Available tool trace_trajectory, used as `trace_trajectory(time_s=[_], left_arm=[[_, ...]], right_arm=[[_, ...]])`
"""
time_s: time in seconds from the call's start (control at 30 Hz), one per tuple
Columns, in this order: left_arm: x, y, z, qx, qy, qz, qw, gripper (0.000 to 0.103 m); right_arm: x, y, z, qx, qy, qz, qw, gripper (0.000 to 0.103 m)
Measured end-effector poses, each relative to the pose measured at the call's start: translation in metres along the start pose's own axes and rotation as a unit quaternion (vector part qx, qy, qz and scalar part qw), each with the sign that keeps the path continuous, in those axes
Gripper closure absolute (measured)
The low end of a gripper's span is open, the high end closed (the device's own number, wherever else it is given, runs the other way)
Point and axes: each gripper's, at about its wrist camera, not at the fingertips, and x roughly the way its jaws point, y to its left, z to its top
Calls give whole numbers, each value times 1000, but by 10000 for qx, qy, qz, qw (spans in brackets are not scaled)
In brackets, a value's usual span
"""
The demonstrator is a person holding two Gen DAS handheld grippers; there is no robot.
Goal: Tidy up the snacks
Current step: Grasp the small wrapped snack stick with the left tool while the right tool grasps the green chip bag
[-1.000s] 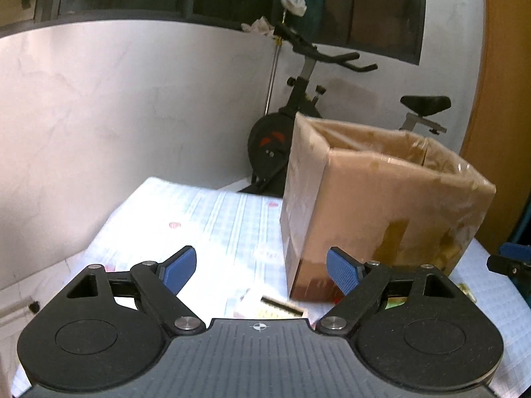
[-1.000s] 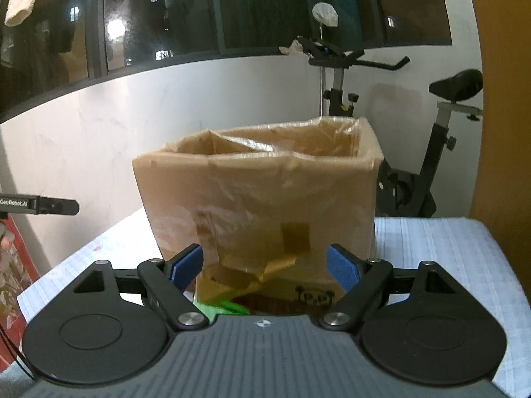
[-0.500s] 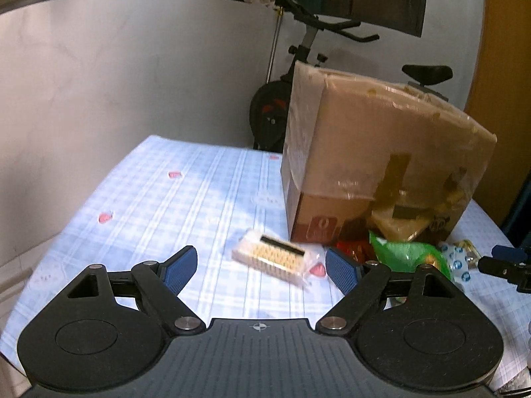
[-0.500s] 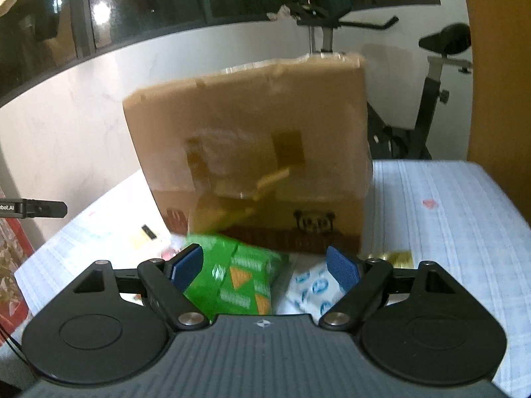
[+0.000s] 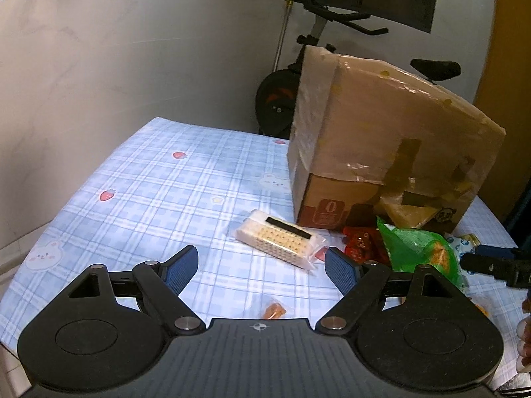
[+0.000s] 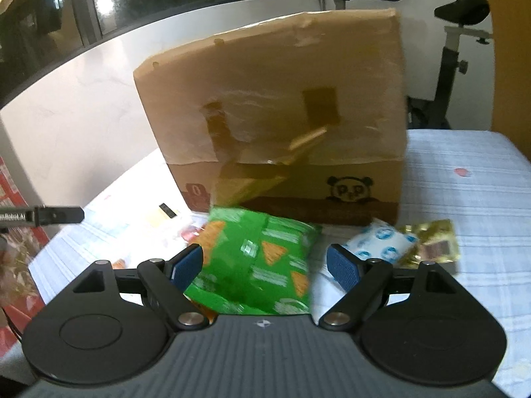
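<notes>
A tall cardboard box [image 5: 391, 146] lined with plastic stands on the table; it also shows in the right wrist view [image 6: 275, 116]. My left gripper [image 5: 262, 265] is open and empty, above a clear pack of wafer biscuits [image 5: 278, 240] and a small orange candy [image 5: 273, 310]. A red snack pack [image 5: 361, 242] and a green chip bag [image 5: 421, 255] lie by the box. My right gripper [image 6: 265, 265] is open, low over the green chip bag [image 6: 262, 265]. A white-blue packet [image 6: 378, 243] and a gold packet [image 6: 431, 242] lie to its right.
The table wears a blue plaid cloth [image 5: 149, 199]. An exercise bike [image 5: 298, 76] stands behind the table against a white wall. The other gripper's tip [image 6: 49, 215] shows at the left of the right wrist view. An orange panel [image 5: 501, 49] is at the right.
Both grippers have dropped and tilted downward, bringing the snacks on the table into view. The right gripper has come closer over the green chip bag. Both stay open.
</notes>
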Motion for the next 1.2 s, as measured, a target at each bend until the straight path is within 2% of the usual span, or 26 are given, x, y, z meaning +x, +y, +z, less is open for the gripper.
trace_trajectory(time_s=[0.17,0.37,0.43,0.7,0.77,0.87,0.9,0.93,1.17,1.2], left_arm=[[2,11,-4,-116,84,108,9998,18],[7,21,-13,-298,235,143,9992,18],[9,21,-17,-290,313,131,9990,18],[18,12,-30,-6,596,40,9982,23],[21,8,-31,99,616,-22,9980,28],[30,1,-31,368,637,-92,9972,45],[35,-1,-31,486,682,-50,9965,54],[39,-2,-30,565,712,-20,9959,57],[58,-9,-31,878,857,-107,9924,57],[60,-10,-32,905,873,-114,9920,60]], right_arm=[[23,4,12,394,29,102,9992,12],[55,12,16,426,383,-327,9978,8],[63,12,11,468,477,-313,9973,6],[62,11,-5,362,226,-199,9989,12],[59,10,-10,358,123,-165,9991,13],[57,11,-13,360,30,-143,9992,14],[56,11,-13,358,17,-129,9993,15],[56,11,-12,353,12,-116,9993,15],[49,6,-12,441,-4,-46,9990,16],[50,6,-12,453,-7,-37,9990,16]])
